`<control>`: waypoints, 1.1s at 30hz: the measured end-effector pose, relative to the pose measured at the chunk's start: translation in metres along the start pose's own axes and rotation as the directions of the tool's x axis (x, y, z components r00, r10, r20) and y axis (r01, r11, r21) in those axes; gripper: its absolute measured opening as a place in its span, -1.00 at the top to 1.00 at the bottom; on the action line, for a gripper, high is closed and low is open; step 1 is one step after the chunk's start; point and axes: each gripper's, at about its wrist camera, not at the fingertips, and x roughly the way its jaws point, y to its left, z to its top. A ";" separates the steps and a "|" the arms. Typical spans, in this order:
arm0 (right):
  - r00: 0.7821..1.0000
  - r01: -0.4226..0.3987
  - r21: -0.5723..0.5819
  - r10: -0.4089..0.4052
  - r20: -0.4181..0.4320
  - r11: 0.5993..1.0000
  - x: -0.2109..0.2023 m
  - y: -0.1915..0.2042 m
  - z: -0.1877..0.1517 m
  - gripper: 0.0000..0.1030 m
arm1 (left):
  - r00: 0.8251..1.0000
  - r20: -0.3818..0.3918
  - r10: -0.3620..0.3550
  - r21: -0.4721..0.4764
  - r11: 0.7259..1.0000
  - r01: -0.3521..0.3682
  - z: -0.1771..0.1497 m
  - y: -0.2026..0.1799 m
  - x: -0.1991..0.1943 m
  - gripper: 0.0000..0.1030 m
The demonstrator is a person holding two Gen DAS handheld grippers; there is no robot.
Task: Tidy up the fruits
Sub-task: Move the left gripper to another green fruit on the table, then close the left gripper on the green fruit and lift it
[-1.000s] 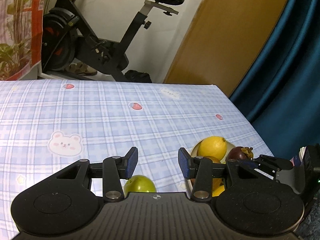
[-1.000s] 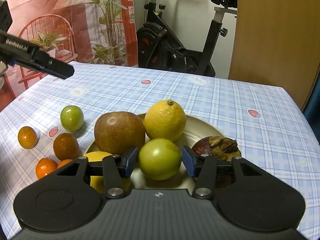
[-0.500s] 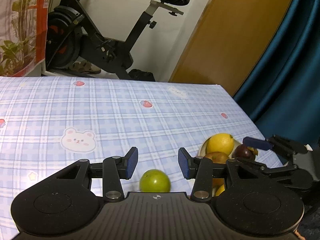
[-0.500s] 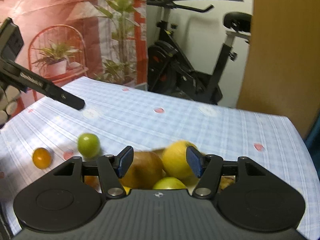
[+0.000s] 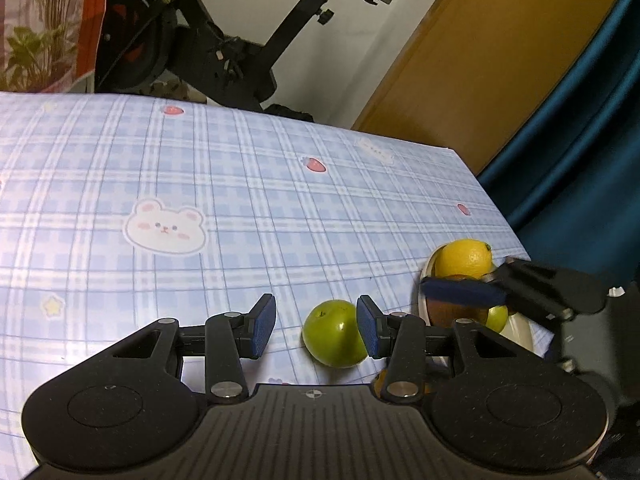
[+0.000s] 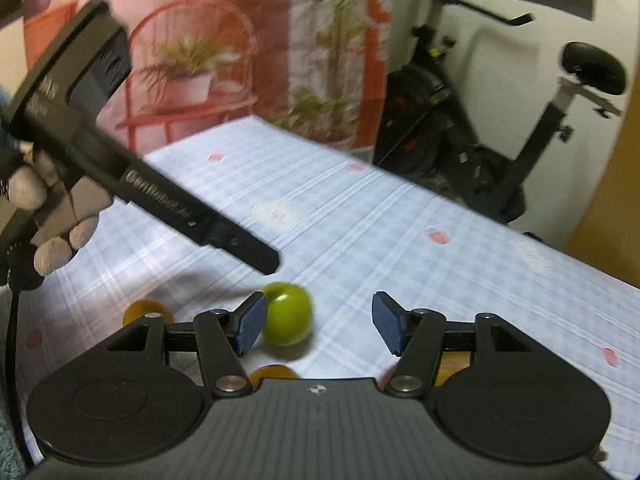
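1. Left wrist view showed the left tool (image 5: 316,330) with its jaws apart and empty, the green fruit (image 5: 335,333) lying on the worktop (image 5: 240,200) beyond them, partly behind the right-hand pad.
2. Only this view showed the plate (image 5: 516,326) near the worktop's right edge, holding a yellow lemon (image 5: 464,258) and other fruit, with the right tool (image 5: 460,292) above it.
3. Right wrist view, blurred, showed the right tool's jaws parted and empty.
4. Only it showed a gloved hand (image 6: 44,216) gripping the left tool, and small orange fruits (image 6: 146,312) near the worktop's near edge.
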 end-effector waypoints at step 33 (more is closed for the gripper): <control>0.992 -0.047 0.080 0.056 -0.111 0.996 0.046 0.003 -0.003 0.06 | 0.994 -0.065 -0.088 0.027 0.996 0.090 -0.025 -0.011 0.036 0.05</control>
